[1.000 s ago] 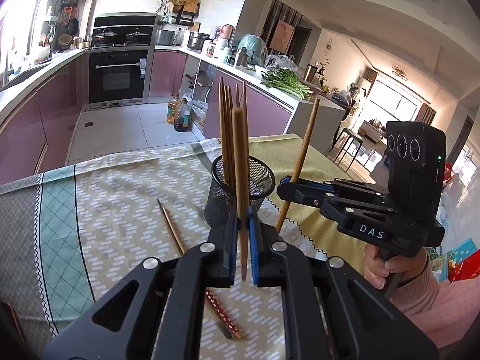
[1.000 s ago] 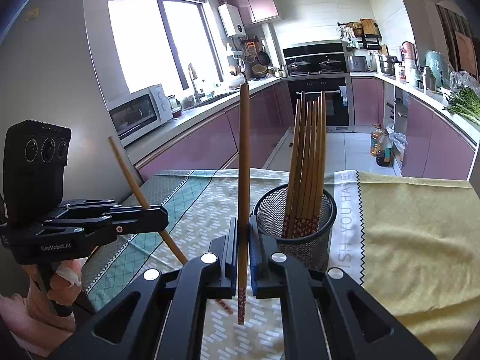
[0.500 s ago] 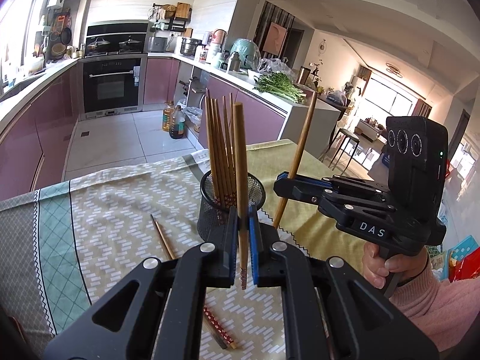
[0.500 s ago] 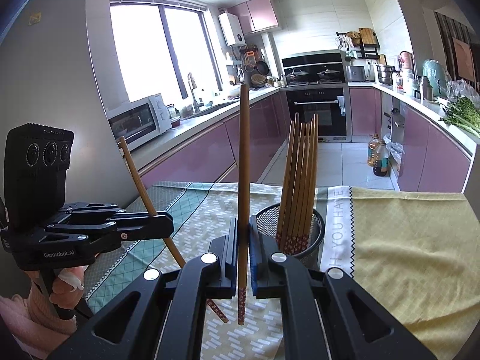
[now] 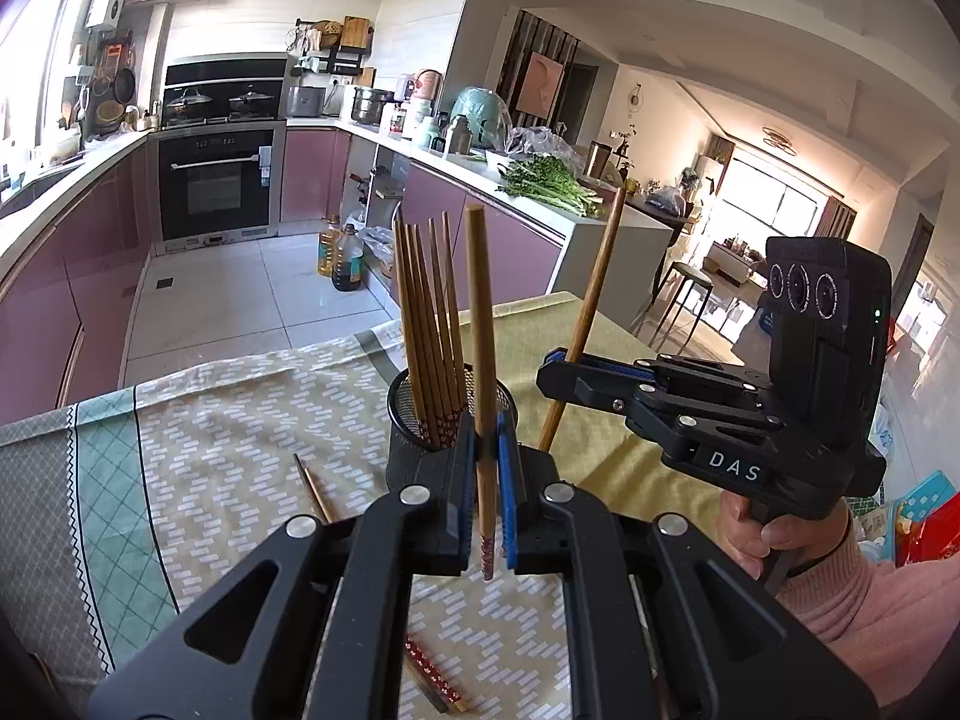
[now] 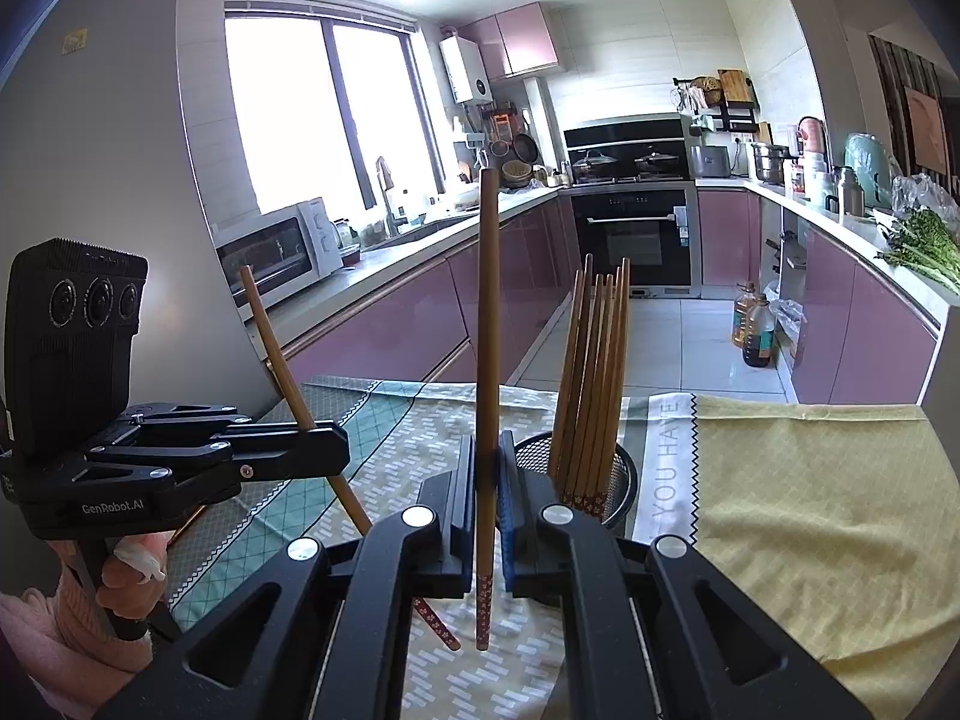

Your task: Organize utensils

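Two held chopsticks, near upright, poised either side of the mesh holder.

Left gripper (image 5: 489, 501): fingers clamped on a chopstick (image 5: 482, 372), patterned end down, mesh holder (image 5: 420, 420) just ahead, slightly left. Right gripper (image 6: 487, 525): fingers clamped on another chopstick (image 6: 487, 330); holder ahead-right, near. Left looks nearer, I judge. Loose chopsticks (image 5: 435, 675) lie below the fingers on the clothed table (image 5: 228, 420); kitchen beyond.

The mesh cup (image 5: 450, 414) is packed with chopsticks (image 5: 429, 324) on its left; its right side is open above my fingers (image 5: 459, 480).
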Tool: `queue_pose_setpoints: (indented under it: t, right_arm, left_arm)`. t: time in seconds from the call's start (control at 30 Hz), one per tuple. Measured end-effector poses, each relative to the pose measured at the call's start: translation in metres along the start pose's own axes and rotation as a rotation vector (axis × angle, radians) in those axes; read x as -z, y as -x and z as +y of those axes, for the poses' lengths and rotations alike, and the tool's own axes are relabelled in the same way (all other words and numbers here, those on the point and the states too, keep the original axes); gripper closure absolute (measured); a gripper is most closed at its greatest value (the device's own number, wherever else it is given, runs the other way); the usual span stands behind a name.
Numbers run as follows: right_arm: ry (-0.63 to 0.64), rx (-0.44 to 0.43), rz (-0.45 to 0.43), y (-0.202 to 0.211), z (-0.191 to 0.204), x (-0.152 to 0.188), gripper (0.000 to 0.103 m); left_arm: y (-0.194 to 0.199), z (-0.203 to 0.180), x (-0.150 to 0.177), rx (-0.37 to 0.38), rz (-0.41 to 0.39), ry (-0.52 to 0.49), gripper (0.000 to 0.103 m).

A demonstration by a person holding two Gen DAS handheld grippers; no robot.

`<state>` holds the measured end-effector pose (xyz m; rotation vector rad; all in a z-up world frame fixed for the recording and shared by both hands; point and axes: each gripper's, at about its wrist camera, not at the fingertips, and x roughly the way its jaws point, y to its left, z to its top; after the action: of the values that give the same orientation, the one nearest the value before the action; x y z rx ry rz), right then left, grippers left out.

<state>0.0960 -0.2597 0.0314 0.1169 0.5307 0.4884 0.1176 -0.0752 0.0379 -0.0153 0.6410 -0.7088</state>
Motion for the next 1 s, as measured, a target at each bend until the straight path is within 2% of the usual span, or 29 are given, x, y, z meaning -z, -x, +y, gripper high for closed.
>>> queue_pose_setpoints:
  t: [1.0]
  right_arm:
    - [0.021, 0.002, -0.045, 0.009, 0.004, -0.018, 0.097]
  left_arm:
    - [0.003, -0.01, -0.029, -0.001, -0.055, -0.043, 0.095]
